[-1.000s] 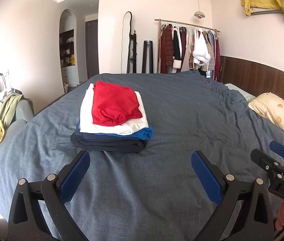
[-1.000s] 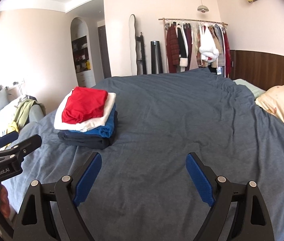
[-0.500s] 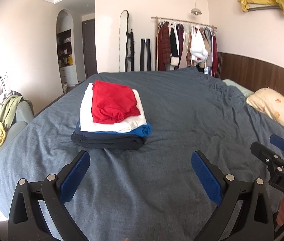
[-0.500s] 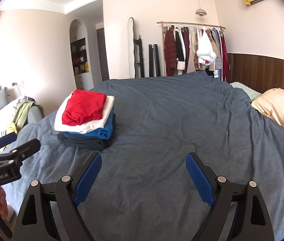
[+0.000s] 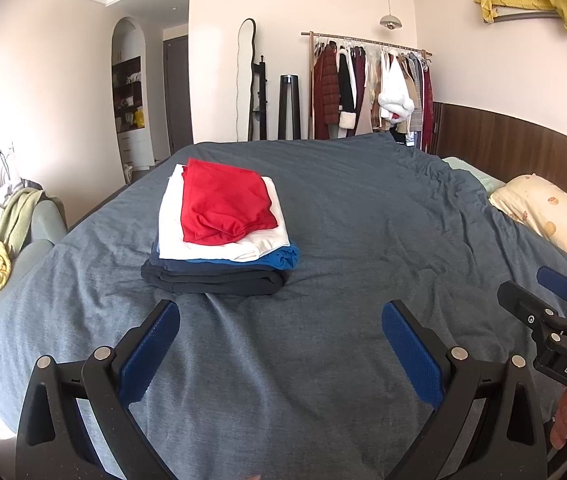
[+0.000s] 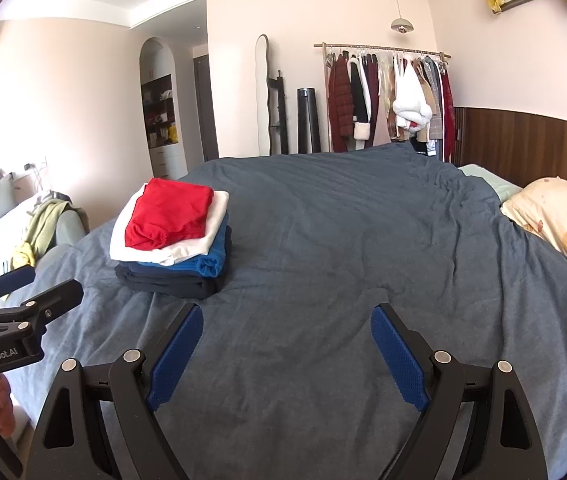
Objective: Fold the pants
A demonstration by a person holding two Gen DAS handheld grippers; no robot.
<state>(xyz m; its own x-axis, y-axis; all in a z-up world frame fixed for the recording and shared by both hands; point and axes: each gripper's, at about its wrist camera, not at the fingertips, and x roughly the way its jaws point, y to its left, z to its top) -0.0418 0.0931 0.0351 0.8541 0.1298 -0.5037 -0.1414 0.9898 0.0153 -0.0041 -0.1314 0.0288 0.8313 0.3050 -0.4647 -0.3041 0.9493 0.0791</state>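
A stack of folded clothes (image 5: 219, 236) lies on the grey-blue bed cover (image 5: 363, 220): red on top, then white, blue and dark navy. In the right wrist view the same stack (image 6: 171, 240) sits left of centre on the bed cover (image 6: 343, 240). My left gripper (image 5: 281, 328) hovers open just in front of the stack, nothing between its blue pads. To its right my right gripper (image 6: 286, 332) is also open and empty over bare cover. Each gripper shows at the edge of the other's view: the right gripper (image 5: 555, 300) and the left gripper (image 6: 23, 292).
A patterned pillow (image 5: 551, 216) lies at the right side by the wooden wall panel. A clothes rack (image 5: 367, 84) and a tall mirror (image 5: 245, 80) stand beyond the bed. On the left is a sofa (image 5: 23, 236) with green and yellow cloths.
Both views have shifted only slightly; the far wall and rack sit a little lower in frame. Both grippers stay open and the stack has not moved.
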